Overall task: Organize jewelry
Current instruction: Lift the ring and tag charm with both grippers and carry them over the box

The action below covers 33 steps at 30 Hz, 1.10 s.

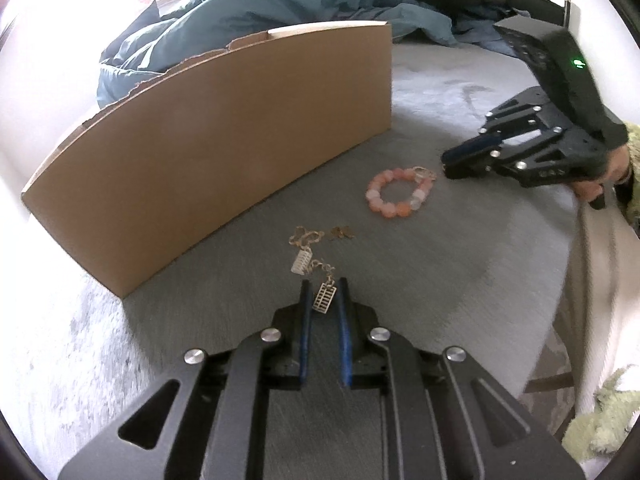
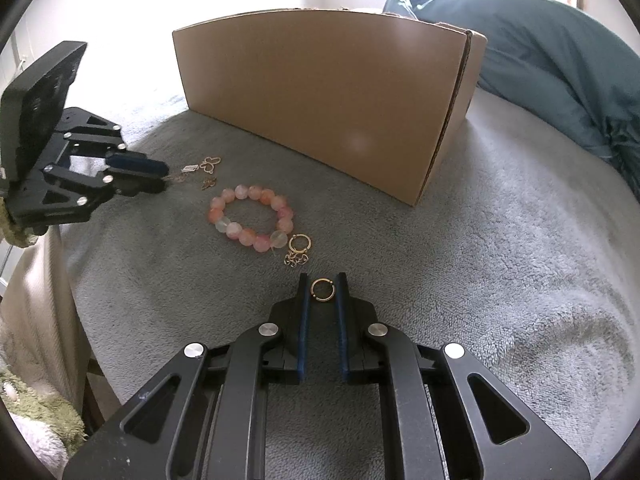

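We see daylight blown out to white behind the cardboard box (image 2: 320, 100), which bends under fisheye distortion. Its near face lies in shade; beside it, the grey blanket (image 2: 500, 240) stays sharp.

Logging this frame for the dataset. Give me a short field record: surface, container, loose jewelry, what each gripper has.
surface: grey blanket
container: cardboard box, standing behind the jewelry
loose jewelry: pink bead bracelet; gold ring with chain beside it; butterfly charms
left gripper: jaws narrow on a ladder-shaped charm of a gold chain
right gripper: jaws narrow on a gold ring
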{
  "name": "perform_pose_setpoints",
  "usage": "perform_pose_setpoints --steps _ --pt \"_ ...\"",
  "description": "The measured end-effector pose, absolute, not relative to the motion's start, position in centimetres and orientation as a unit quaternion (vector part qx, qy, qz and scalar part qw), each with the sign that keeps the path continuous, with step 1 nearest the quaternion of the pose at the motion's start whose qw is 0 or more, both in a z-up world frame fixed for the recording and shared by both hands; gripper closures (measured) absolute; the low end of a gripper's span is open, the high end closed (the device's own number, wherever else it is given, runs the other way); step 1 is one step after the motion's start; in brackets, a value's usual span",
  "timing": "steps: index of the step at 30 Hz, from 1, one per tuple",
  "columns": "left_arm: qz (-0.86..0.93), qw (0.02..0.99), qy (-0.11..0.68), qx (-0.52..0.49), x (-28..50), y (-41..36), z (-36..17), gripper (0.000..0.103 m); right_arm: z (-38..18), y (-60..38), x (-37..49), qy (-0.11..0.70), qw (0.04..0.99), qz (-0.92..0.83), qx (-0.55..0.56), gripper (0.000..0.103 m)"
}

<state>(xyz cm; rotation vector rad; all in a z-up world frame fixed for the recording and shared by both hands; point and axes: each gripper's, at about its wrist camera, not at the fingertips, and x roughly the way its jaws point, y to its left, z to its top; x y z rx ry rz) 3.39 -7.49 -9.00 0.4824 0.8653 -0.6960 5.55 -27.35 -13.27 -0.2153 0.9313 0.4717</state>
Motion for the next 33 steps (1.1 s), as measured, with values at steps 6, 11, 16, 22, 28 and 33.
perform_pose_setpoints --steps 6,11,16,22,28,33 --pt "-0.330 0.823 0.407 0.218 2.3 -6.8 -9.0 0.092 -13.2 -27.4 5.6 0.444 0.861 0.225 -0.103 0.093" --pt "-0.333 0.830 0.394 0.213 1.9 -6.8 -8.2 0.092 -12.8 -27.3 5.3 0.437 0.865 0.225 -0.104 0.093" --pt "-0.334 0.837 0.377 0.213 1.4 -6.9 -7.1 0.092 -12.2 -27.3 4.9 0.429 0.870 0.221 -0.101 0.093" --pt "-0.336 0.842 0.363 0.216 1.1 -6.8 -6.1 0.092 -11.5 -27.1 4.4 0.419 0.874 0.220 -0.107 0.093" --pt "-0.337 0.847 0.347 0.220 0.6 -6.7 -5.0 0.092 -10.3 -26.9 3.1 0.404 0.881 0.219 -0.114 0.093" --pt "-0.337 0.853 0.333 0.221 -0.3 -6.5 -3.8 0.092 -9.1 -26.8 2.1 0.389 0.887 0.217 -0.121 0.093"
